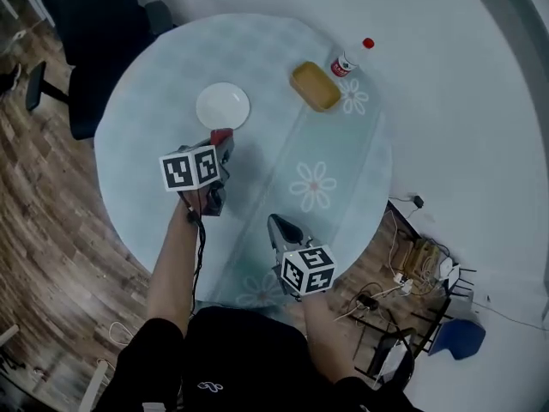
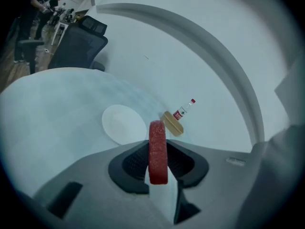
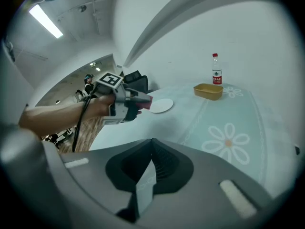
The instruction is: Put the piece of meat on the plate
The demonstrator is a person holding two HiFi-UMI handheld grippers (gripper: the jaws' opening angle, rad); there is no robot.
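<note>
The piece of meat point(image 2: 157, 151) is a flat red slab standing on edge between the jaws of my left gripper point(image 2: 157, 168), which is shut on it. In the head view, the left gripper point(image 1: 221, 144) hovers just in front of the white plate point(image 1: 223, 106), with the meat point(image 1: 221, 135) at its tip near the plate's near rim. The plate point(image 2: 123, 123) lies bare on the round table. My right gripper point(image 1: 280, 226) hangs over the table's near side, jaws together with nothing between them point(image 3: 151, 147). From the right gripper view the left gripper point(image 3: 125, 103) and plate point(image 3: 161, 105) show.
A yellow dish point(image 1: 315, 86) and a red-capped bottle point(image 1: 347, 61) stand at the table's far right. The pale blue flowered tablecloth point(image 1: 314, 184) covers the table. A dark office chair point(image 1: 94, 24) stands at the far left; cables and a power strip point(image 1: 403, 277) lie on the floor at right.
</note>
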